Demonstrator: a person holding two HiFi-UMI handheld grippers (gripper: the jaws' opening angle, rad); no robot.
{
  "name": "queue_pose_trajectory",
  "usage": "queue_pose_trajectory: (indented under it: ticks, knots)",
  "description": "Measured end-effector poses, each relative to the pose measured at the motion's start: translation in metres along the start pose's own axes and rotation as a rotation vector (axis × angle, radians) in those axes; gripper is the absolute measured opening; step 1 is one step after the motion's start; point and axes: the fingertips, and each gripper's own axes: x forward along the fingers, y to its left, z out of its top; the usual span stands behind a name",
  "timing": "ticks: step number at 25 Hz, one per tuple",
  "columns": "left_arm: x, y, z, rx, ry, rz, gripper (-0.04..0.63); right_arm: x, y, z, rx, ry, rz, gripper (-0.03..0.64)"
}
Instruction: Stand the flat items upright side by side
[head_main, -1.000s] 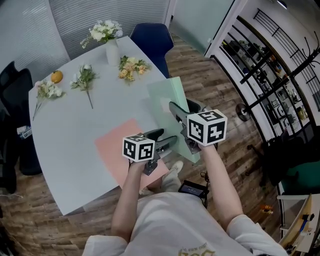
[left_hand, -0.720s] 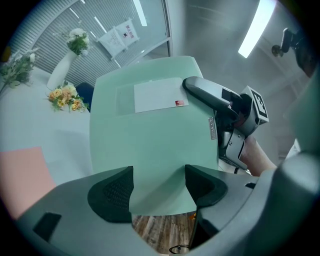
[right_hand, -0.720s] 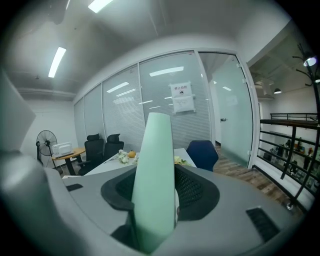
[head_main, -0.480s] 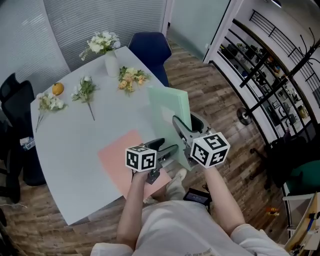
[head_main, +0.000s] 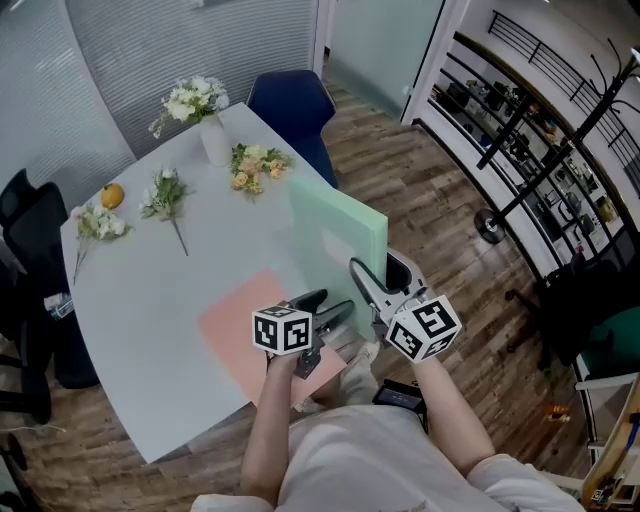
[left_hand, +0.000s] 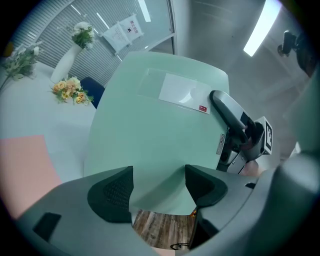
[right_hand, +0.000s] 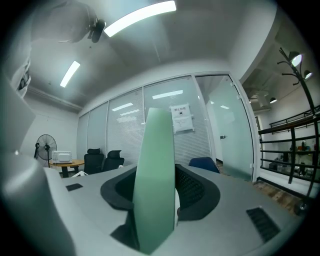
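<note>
Only the right gripper view shows the right gripper (right_hand: 157, 190) clamped on the green board (right_hand: 156, 150), seen edge-on. The left gripper view shows the left gripper (left_hand: 159, 185) wide, pads off the board's lower edge. Head view: one green board held up at the table (head_main: 150, 290) edge, one pink sheet (head_main: 240, 320) flat, bare tabletop beyond.

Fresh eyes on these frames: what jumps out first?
A pale green folder is held upright at the right edge of the white table, clamped in the right gripper. Beside it a pink folder lies flat, with the left gripper open above it. Flowers lie at the far end.
</note>
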Motion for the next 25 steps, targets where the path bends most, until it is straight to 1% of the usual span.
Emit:
queue_pose_trajectory:
  ticks: [2, 4, 6, 9, 15, 21, 25]
  knots:
    - [0.001, 0.003, -0.003, -0.005, 0.007, 0.004, 0.328, -0.004, -0.003, -0.007, 0.001, 0.014, -0.018, 0.204]
    - [0.002, 0.006, -0.003, -0.016, 0.004, 0.002, 0.328, -0.006, -0.005, -0.019, -0.012, 0.055, -0.029, 0.204]
    - [0.005, 0.007, -0.001, -0.023, 0.001, -0.001, 0.329, -0.006, -0.002, -0.031, -0.049, 0.097, -0.025, 0.202]
    - [0.008, 0.009, -0.006, -0.025, 0.019, 0.005, 0.328, -0.01, 0.006, -0.045, -0.095, 0.13, -0.021, 0.202]
    - [0.008, 0.014, -0.014, -0.048, 0.022, 0.011, 0.328, -0.017, 0.004, -0.057, -0.087, 0.151, -0.042, 0.202]
    - [0.013, 0.015, -0.019, -0.043, 0.046, 0.02, 0.328, -0.023, 0.006, -0.064, -0.124, 0.177, -0.058, 0.201]
    - [0.018, 0.014, -0.023, -0.039, 0.063, 0.018, 0.328, -0.028, 0.003, -0.068, -0.124, 0.191, -0.084, 0.201]
